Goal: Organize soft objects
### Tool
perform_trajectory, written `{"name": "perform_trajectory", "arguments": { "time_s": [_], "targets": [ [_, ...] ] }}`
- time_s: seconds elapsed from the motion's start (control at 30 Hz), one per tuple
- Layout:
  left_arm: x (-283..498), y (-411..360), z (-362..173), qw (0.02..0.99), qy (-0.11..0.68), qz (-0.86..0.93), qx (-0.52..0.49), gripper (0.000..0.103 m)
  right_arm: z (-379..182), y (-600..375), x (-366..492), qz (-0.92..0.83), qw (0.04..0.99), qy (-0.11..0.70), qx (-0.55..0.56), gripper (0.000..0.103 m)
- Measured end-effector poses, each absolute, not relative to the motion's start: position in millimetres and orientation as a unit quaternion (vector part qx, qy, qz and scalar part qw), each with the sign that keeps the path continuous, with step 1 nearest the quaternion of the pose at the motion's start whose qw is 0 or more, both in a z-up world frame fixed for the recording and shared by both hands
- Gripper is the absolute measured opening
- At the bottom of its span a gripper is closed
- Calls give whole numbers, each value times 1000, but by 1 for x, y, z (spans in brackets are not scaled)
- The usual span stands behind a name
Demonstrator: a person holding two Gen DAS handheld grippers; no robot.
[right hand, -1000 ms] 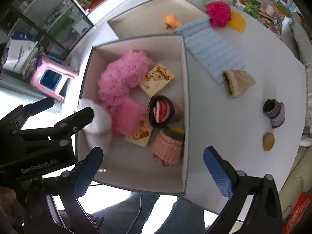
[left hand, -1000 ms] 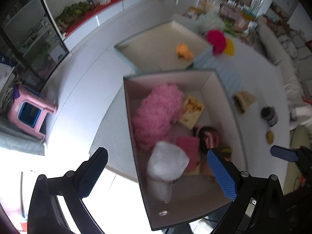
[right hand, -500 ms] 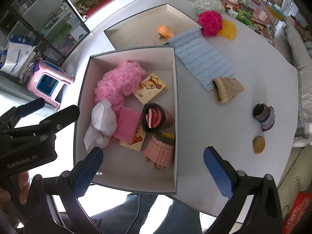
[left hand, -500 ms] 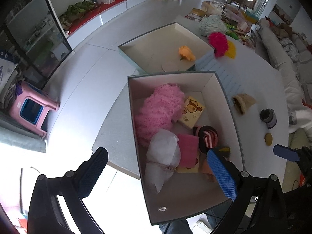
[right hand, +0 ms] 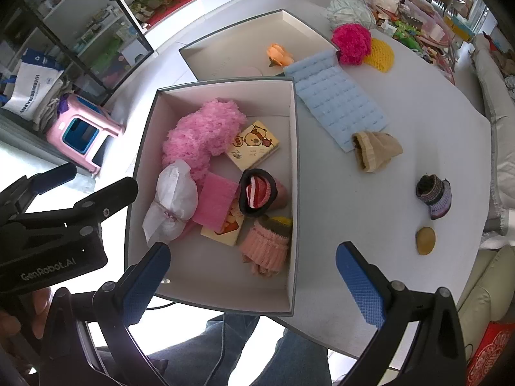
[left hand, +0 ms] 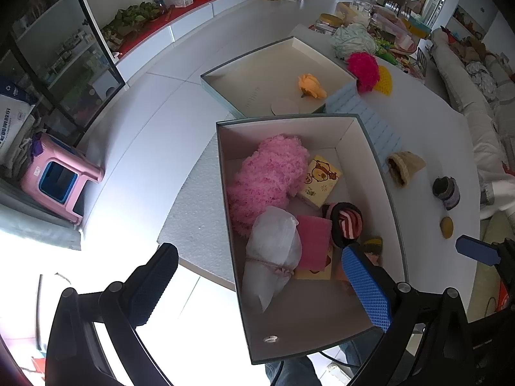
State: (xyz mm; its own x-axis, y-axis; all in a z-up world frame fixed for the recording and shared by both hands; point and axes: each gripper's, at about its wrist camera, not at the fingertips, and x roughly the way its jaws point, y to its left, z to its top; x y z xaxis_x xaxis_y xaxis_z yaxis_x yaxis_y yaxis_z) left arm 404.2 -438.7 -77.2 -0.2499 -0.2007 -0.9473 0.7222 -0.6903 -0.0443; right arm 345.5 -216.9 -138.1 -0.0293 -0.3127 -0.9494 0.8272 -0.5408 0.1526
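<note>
A grey box (left hand: 383, 173) (right hand: 294, 167) holds a fluffy pink ball (left hand: 268, 173) (right hand: 202, 133), a white tied pouch (left hand: 273, 251) (right hand: 175, 197), a pink sponge (right hand: 217, 201), two cartoon packets and a striped sock (right hand: 257, 191). On the table lie a beige knit hat (right hand: 375, 149), a blue mat (right hand: 338, 98), a purple knit shoe (right hand: 434, 194) and a magenta pompom (right hand: 352, 43). My left gripper (left hand: 260, 289) hangs open above the box's near end. My right gripper (right hand: 257, 284) is open over the box's near right corner. Both are empty.
A second shallow box (right hand: 225, 45) with an orange plush flower (right hand: 278, 54) stands behind. A yellow knit piece (right hand: 383, 53), a small brown lump (right hand: 425, 240) and clutter sit on the table. A pink stool (left hand: 58, 177) stands on the floor left. The person's legs (right hand: 264, 350) are below.
The white pouch has dropped from the left gripper into the box beside the pink ball. Both grippers have pulled up and back from the box.
</note>
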Motion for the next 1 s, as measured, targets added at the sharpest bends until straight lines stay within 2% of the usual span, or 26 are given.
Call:
{"name": "perform_trajectory", "arguments": {
  "time_s": [1.0],
  "targets": [
    [401,-440,-70,314,239,-752,528,102,-131,-221,354,-682,427,261,534,103]
  ]
}}
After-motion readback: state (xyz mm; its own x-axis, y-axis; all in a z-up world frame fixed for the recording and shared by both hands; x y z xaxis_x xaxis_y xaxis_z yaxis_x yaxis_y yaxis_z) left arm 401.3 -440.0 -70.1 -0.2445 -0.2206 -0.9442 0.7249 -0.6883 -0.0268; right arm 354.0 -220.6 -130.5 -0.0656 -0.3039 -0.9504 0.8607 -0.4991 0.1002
